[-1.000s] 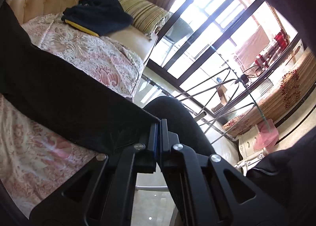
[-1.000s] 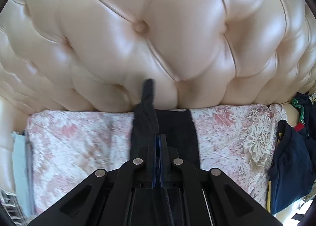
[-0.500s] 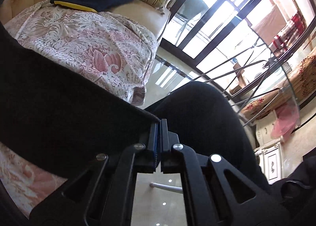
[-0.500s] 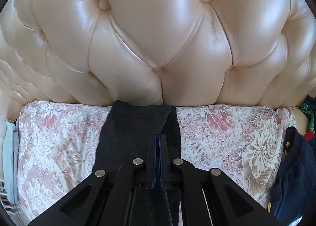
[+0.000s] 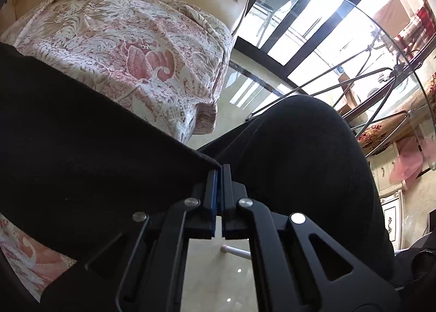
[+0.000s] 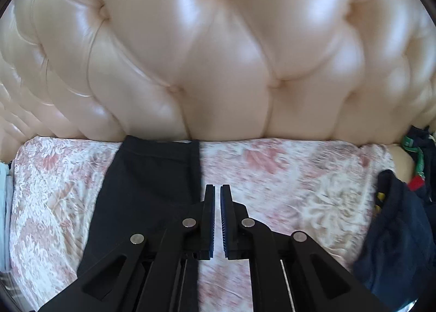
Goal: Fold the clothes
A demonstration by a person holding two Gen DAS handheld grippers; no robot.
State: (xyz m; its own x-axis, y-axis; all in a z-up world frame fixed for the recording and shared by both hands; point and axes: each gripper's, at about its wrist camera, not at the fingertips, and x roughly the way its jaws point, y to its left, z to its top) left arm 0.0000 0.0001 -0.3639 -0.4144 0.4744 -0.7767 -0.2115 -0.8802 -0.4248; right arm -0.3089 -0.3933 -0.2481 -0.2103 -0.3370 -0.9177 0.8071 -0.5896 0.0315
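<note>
My left gripper (image 5: 220, 173) is clamped on a corner of the black garment (image 5: 81, 153), which lies across the floral cover (image 6: 272, 175) up to the sofa back (image 6: 218, 53). My right gripper (image 6: 217, 197) stands slightly apart, empty. I judge one fold is laid; the left corner must be placed next.

Tufted backrest (image 6: 218, 53) blocks ahead; bare floral cover (image 6: 286, 175) lies free beside black garment (image 6: 152, 175).

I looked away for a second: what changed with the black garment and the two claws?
The right claw let go: it was shut on the black garment, which now lies flat on the floral cover, and its jaws are slightly apart. The left claw stays shut on the garment's edge.
</note>
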